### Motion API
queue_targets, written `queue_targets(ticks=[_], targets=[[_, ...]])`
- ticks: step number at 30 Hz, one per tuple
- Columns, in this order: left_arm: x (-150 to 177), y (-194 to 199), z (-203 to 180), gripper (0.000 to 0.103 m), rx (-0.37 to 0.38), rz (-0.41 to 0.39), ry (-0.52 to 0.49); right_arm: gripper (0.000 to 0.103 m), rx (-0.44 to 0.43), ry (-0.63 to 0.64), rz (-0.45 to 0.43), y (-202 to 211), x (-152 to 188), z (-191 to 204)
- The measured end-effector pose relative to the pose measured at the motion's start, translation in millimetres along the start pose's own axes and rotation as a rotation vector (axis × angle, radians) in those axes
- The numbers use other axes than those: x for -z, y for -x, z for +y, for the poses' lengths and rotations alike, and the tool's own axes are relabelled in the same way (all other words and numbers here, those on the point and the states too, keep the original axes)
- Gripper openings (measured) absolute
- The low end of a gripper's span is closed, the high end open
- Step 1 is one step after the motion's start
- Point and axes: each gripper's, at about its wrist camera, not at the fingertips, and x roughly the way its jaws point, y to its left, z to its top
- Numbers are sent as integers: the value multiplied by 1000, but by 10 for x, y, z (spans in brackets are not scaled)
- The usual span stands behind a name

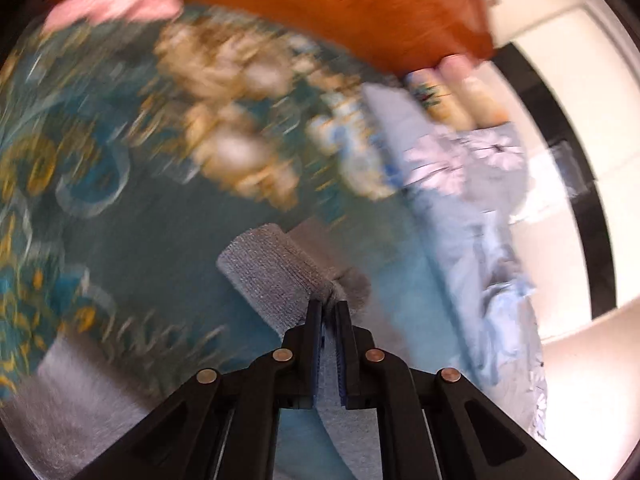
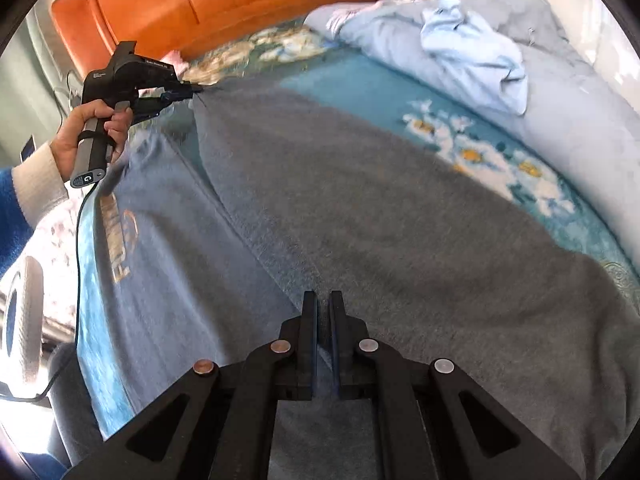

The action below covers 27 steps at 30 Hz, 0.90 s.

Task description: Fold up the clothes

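Pinching grey sweater [image 2: 360, 216] edge: left gripper [image 1: 329, 308], fingers nearly closed on fabric. Right gripper [image 2: 323, 300] likewise clamped narrow on sweater hem, floral blanket [image 2: 480, 148] ahead.

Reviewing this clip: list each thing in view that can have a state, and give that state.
left gripper: shut on a pinched corner of the grey garment.
right gripper: shut on the garment's near edge.
grey garment: spread on the bed, one panel folded over, orange print exposed at left.
light blue cloth: crumpled, unfolded, on the duvet.
duvet: bunched along the bed's far side.
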Motion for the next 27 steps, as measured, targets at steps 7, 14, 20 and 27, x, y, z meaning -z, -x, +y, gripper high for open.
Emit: queue_targets(ticks=[7,14,20,27], targets=[[-333,90,-751,5,36,-18,-118,5,140,-74,-120,295,-381,-273],[-311,219,-698,5,17,-45,-170,5,172,-71,-251,710,-400,-210],[-63,-34,-187,7,-72,79,-59,5,186,2,-69,239,-33,-150],[314,-317,-40,30,-29,258,166,5,165,-39,-53,226,-17,-224]])
